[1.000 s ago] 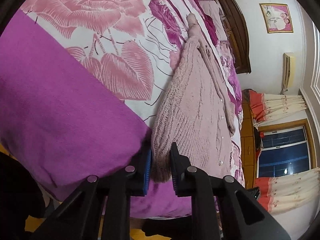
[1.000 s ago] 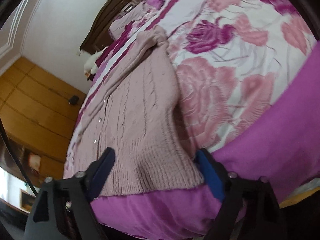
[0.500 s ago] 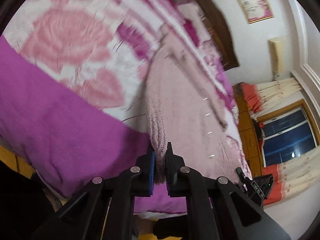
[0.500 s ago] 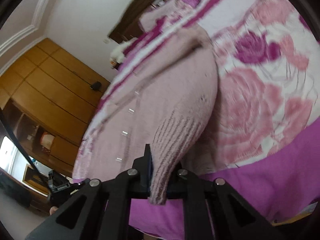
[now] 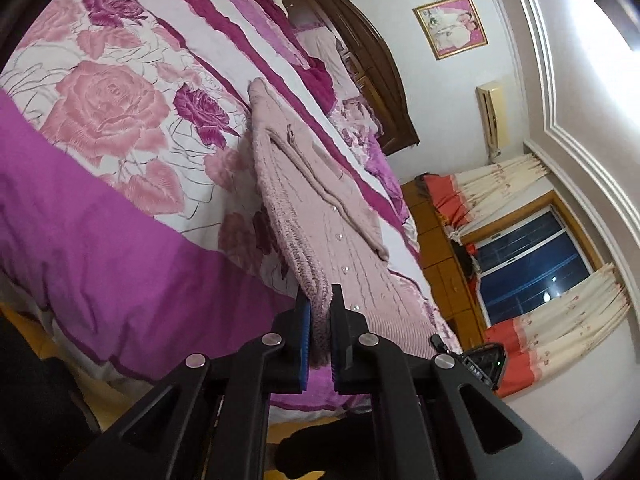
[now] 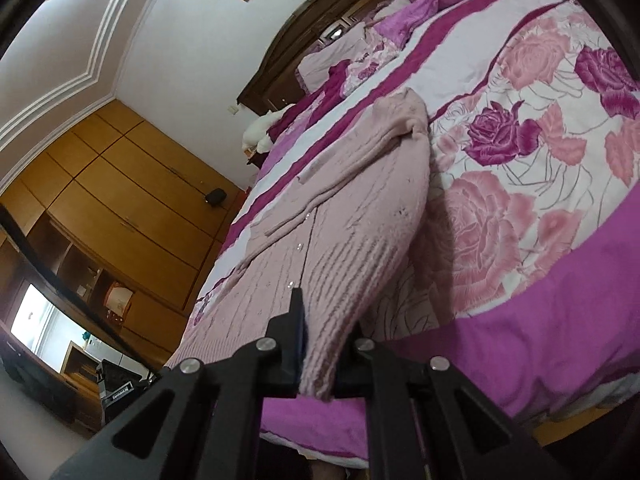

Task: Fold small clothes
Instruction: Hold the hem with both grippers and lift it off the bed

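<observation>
no legible writing, claws (image 5: pixel 320 312) (image 6: pixel 322 334) gripping cardigan (image 5: pixel 340 240) (image 6: pixel 352 220)

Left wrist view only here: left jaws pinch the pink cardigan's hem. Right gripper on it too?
Observer: Yes. The right gripper is shut on the ribbed hem of the cardigan, at the opposite corner.
Operator: Is that corner off the bed?
Observer: Raised. That side arches above the floral quilt, and there is a shadow beneath it.
</observation>
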A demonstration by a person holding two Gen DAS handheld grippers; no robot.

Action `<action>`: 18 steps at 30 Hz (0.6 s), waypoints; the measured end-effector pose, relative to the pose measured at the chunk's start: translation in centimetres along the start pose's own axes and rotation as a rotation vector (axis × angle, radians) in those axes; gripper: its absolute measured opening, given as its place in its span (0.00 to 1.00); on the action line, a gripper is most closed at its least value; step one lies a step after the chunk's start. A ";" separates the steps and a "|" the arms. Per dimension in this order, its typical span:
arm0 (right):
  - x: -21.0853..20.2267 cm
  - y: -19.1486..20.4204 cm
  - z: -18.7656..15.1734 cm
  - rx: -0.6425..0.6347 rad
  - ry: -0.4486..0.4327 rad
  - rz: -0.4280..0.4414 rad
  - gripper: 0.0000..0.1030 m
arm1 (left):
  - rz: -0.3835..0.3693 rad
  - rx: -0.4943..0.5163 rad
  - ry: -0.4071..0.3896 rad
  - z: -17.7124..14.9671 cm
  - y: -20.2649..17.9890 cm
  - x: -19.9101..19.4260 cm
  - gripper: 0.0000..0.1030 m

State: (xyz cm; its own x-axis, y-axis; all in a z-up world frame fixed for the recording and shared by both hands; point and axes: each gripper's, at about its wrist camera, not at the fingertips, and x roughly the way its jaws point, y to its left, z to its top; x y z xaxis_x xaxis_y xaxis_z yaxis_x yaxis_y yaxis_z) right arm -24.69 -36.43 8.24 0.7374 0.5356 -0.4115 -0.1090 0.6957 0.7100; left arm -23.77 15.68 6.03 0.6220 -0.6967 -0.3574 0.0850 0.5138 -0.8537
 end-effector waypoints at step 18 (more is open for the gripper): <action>-7.8 3.8 -5.9 -0.100 -0.042 -0.046 0.08 | -0.052 0.078 -0.042 -3.8 -0.4 -5.4 0.00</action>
State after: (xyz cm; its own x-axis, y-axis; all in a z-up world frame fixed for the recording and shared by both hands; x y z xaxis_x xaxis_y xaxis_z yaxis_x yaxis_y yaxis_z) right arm -34.79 -35.16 10.81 0.7702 0.4829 -0.4167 -0.1386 0.7644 0.6296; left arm -30.11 17.34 6.89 0.6475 -0.7024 -0.2957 0.1772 0.5162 -0.8379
